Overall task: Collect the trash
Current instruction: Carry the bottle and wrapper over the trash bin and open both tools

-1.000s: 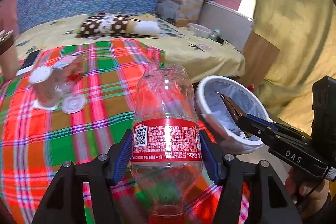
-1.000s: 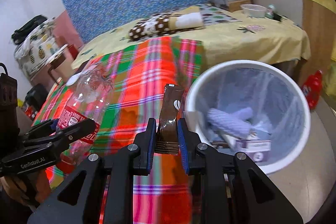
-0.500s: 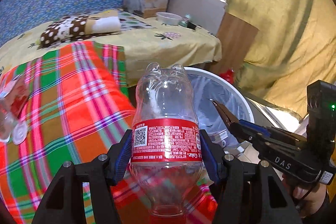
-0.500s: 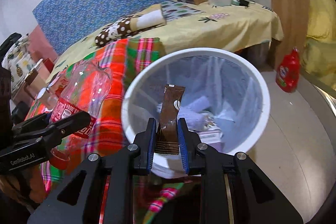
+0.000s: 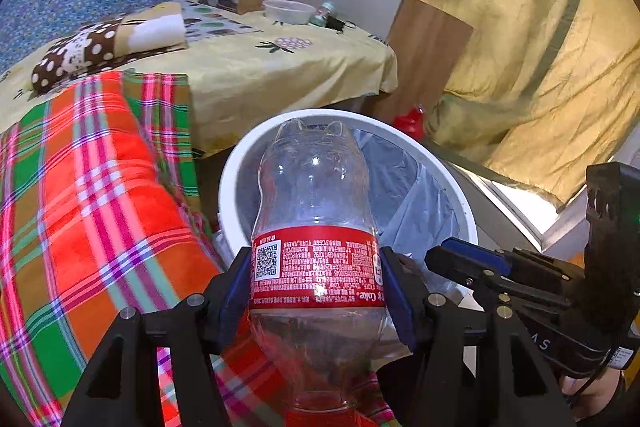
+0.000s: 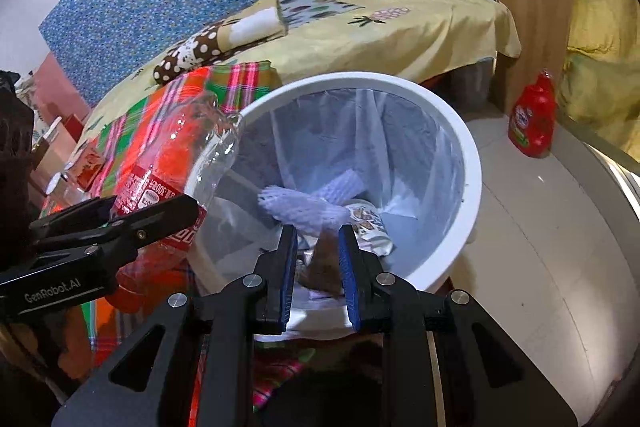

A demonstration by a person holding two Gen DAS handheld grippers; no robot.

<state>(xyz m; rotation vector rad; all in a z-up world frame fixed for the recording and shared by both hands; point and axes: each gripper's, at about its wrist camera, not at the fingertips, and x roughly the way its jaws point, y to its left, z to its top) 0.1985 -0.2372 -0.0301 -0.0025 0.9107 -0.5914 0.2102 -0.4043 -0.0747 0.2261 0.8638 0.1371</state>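
Left gripper (image 5: 316, 259): fingers spread wide, clamped on the red label of a clear, empty plastic cola bottle (image 5: 312, 187). The bottle was held base forward, over the near rim of the bin.

Right gripper (image 6: 319, 243): fingers nearly closed, pinching a blurred brown foil wrapper (image 6: 322, 267) above the bin's near side.

Round white plastic waste bin (image 6: 472, 163): lined with a thin clear bag, standing on the pale tiled floor just beside the bed. It held white foam netting (image 6: 304, 207) and printed packaging.

Red, green and orange plaid blanket (image 5: 80, 207): spread over the bed's yellow patterned sheet (image 5: 260, 75).

Red plastic bottle (image 6: 534, 123): upright on the floor, well apart from the bin.
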